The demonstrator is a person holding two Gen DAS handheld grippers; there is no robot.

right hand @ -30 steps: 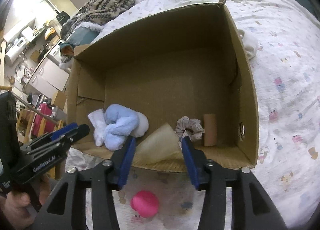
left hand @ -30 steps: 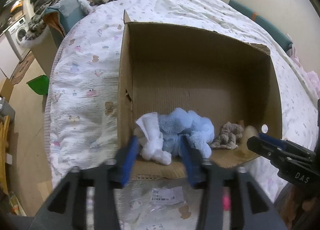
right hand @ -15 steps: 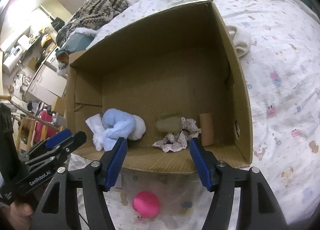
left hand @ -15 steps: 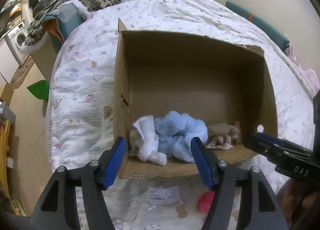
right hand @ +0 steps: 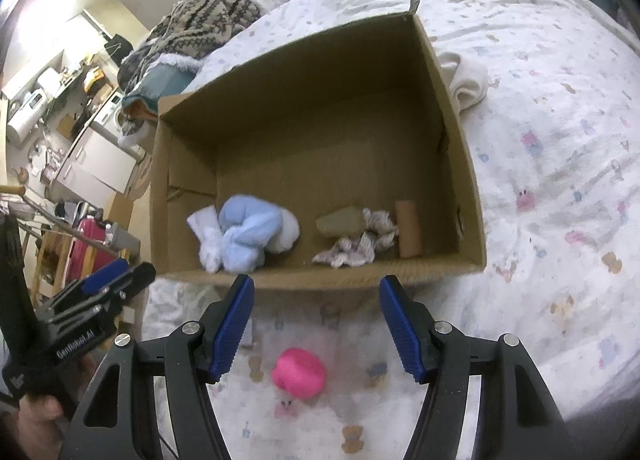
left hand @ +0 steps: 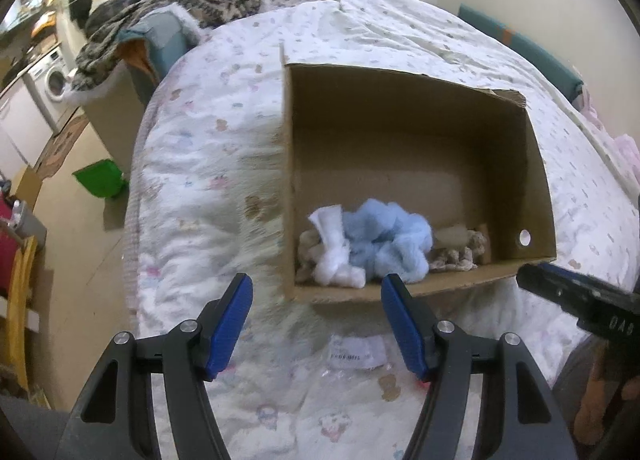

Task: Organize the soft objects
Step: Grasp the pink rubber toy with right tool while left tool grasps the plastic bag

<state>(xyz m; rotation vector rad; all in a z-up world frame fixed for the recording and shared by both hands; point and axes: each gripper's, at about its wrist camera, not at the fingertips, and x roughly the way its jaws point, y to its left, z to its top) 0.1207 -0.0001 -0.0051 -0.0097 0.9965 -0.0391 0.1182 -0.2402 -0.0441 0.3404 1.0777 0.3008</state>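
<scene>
Both grippers, left (left hand: 316, 292) and right (right hand: 316, 294), backed off empty, jaws wide; fluffy blue plush (right hand: 248, 232), perhaps knotted, fills the cardboard box (right hand: 460, 164).

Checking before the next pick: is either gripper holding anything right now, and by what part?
Nothing is held. The left gripper and the right gripper are both open and empty, in front of the cardboard box.

I see the open cardboard box (right hand: 460, 164) mid-frame on the bed. Along its near wall lie a light blue fluffy bundle (right hand: 244, 236) knotted with a white cloth (right hand: 206, 236) at lower left, a crumpled patterned scrunchie (right hand: 360, 244), a beige pad (right hand: 340, 220) and a tan roll (right hand: 408, 228) — lower right. A pink ball (right hand: 298, 372) sits outside — bottom centre.
</scene>
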